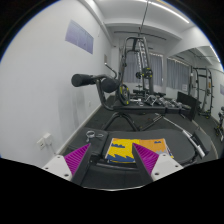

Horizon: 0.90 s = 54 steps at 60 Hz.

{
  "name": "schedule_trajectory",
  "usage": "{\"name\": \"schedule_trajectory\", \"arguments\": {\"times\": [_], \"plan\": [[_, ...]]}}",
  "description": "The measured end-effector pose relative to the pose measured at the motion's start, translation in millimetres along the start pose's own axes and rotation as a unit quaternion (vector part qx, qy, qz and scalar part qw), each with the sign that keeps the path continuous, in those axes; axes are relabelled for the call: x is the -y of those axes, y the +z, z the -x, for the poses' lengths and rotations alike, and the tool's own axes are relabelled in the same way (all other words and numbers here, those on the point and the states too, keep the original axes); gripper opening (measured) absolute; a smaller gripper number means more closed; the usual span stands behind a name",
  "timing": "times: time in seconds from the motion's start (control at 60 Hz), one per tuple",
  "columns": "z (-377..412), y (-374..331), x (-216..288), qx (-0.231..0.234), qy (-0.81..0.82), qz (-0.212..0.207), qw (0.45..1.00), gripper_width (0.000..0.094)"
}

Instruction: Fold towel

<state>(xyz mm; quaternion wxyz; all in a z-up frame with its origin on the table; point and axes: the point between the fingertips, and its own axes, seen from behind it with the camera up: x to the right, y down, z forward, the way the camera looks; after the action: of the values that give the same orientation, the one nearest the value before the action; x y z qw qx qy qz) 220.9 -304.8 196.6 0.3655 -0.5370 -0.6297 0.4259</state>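
Observation:
My gripper (112, 160) is open, its two magenta pads (76, 158) set wide apart. Between the fingers, on a dark surface (108, 172), lies a flat yellow cloth with a blue pattern (120, 152), which looks like the towel. There is a gap on both sides of it, and neither finger presses on it. Its near edge is hidden behind the gripper's body.
This is a gym room. A black machine arm with a handle (95, 82) reaches across just beyond the fingers. A weight rack (140, 65) stands further back, by windows with blinds (200, 85). A small metal part (95, 133) lies ahead left, a white cable (172, 150) right.

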Motion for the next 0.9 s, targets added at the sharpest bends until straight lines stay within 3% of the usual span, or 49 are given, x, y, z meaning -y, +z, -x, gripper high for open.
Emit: {"name": "schedule_trajectory", "arguments": {"times": [0.55, 0.817, 0.9], "plan": [[0.5, 233.0, -96.6, -0.034, -0.031, 0.065, 0.997, 0.0854], [-4.2, 277.4, -126.8, -0.039, -0.026, 0.092, 0.995, 0.086], [-1.5, 276.6, -127.8, -0.038, -0.03, 0.097, 0.994, 0.0783]]}}
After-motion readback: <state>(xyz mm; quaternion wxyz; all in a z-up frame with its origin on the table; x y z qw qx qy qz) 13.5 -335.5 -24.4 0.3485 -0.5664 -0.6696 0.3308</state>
